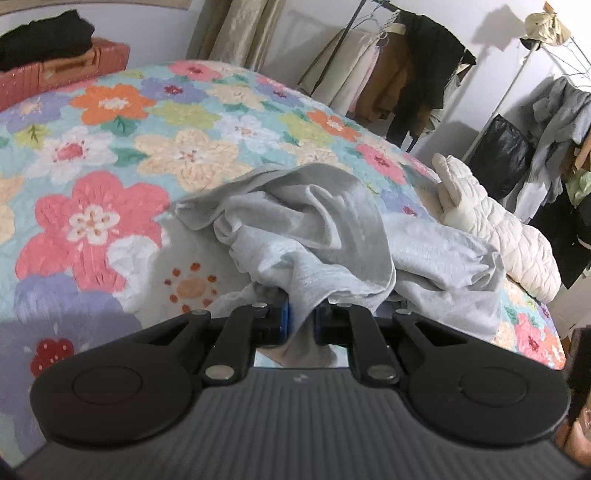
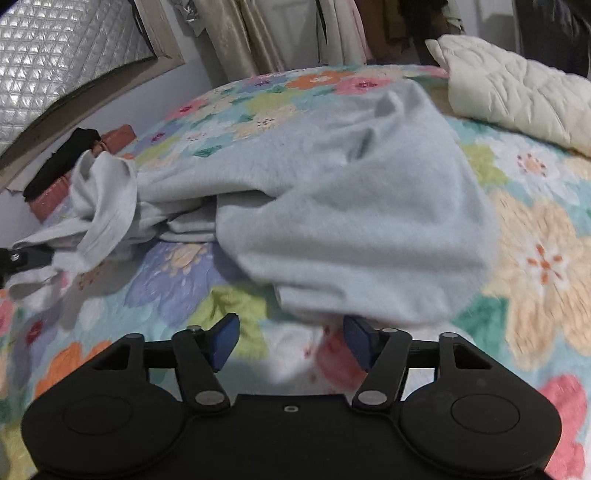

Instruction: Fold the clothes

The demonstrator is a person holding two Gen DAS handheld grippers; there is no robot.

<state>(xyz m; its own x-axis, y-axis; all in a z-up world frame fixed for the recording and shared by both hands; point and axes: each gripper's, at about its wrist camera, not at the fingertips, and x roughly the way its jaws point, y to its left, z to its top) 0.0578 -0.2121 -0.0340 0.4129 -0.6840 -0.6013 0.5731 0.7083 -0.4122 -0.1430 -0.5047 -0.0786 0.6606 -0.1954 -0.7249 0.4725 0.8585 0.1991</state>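
Note:
A light grey garment lies bunched on the flowered bedspread. My left gripper is shut on a fold of its fabric, which hangs down between the blue pads. In the right wrist view the same grey garment spreads across the bed, blurred by motion. My right gripper is open, its blue pads wide apart just short of the garment's near edge, nothing between them. The left gripper shows at the far left edge of that view, holding the bunched end.
A cream quilted jacket lies on the bed's far right, also seen as the jacket. A pink suitcase with black clothing on top stands beyond the bed. Clothes racks line the wall. A curtain hangs behind.

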